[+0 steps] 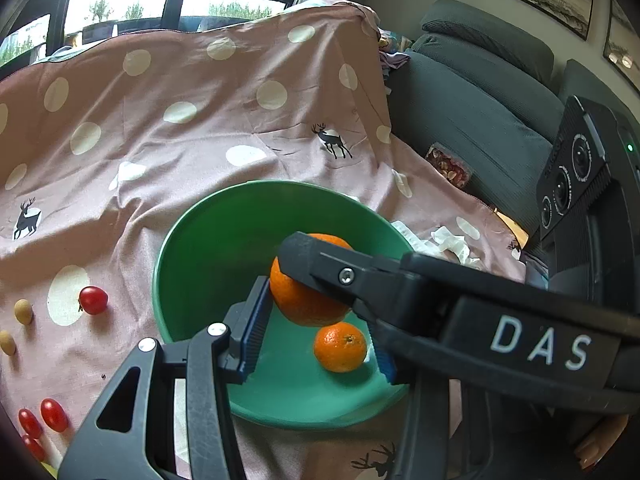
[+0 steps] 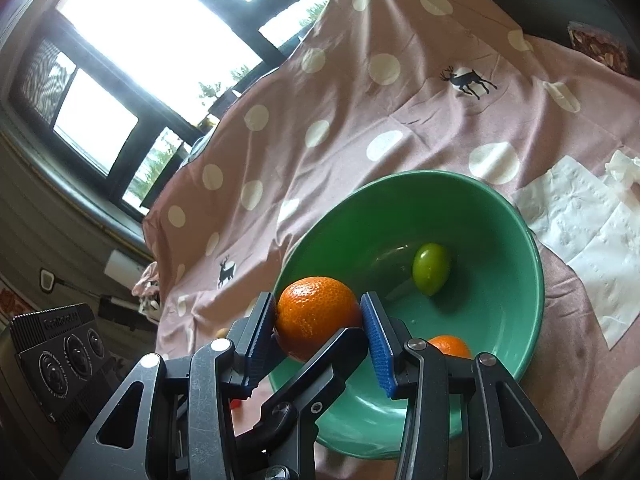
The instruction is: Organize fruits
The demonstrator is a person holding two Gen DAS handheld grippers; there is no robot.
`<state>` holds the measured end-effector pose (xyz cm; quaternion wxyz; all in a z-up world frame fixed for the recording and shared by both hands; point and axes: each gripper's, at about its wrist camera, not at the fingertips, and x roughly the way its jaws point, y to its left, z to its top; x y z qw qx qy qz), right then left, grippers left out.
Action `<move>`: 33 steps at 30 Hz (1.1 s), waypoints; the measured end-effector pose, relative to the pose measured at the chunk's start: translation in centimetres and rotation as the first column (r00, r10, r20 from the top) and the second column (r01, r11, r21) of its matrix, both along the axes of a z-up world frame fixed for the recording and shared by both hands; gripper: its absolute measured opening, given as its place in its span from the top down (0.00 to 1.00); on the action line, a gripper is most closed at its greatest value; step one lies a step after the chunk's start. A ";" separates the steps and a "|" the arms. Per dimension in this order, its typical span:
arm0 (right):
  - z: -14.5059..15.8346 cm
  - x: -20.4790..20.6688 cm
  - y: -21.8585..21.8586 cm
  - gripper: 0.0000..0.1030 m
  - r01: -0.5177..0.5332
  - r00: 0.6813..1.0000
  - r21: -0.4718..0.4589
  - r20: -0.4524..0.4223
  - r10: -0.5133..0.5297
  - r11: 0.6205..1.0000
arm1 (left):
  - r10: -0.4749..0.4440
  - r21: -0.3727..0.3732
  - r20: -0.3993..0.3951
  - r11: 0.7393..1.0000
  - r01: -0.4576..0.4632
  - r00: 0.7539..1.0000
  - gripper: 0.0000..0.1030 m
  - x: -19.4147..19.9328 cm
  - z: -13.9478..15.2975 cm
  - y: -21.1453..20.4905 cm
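Green bowl (image 2: pixel 536 264) on the pink dotted cloth (image 1: pixel 200 120) is where I am putting the fruit. My right gripper (image 2: pixel 318 332) has its 2 blue pads pressed on the big orange (image 2: pixel 316 312) and holds it just over the near rim of the bowl, not yet set down. My left gripper (image 1: pixel 320 328) sits close beside it with its jaws partly apart, and I do not think it pinches anything. The small orange (image 1: pixel 340 346) seen between its pads looks like it lies in the bowl. A green oval fruit (image 2: pixel 431 274) is in the bowl too, so I count 2 fruits done. Left to do: let the big orange go, then fetch the cherry tomatoes (image 1: pixel 93 300) and 2 small pale fruits (image 1: pixel 23 311) lying on the cloth, well apart from the bowl
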<state>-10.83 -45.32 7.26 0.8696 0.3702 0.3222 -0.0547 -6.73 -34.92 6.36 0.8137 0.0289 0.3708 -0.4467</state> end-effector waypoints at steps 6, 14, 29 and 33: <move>-0.4 -0.3 -1.0 0.55 0.028 0.999 0.003 -0.016 -0.028 1.000 | -0.020 -0.001 -0.016 1.000 0.020 1.000 0.56 0.1 -0.5 -1.2; -0.9 -0.4 -1.7 0.55 0.055 0.998 0.005 -0.040 -0.055 0.998 | -0.039 -0.002 -0.039 0.999 0.039 0.998 0.56 0.3 -1.1 -1.9; -1.4 -0.5 -2.0 0.54 0.086 0.993 -0.015 -0.082 -0.087 0.996 | -0.057 -0.020 -0.080 0.998 0.056 0.995 0.56 0.6 -2.0 -2.5; -1.4 -0.4 -2.0 0.54 0.092 0.991 -0.024 -0.094 -0.094 0.995 | -0.061 -0.025 -0.092 0.998 0.059 0.994 0.56 0.7 -2.2 -2.6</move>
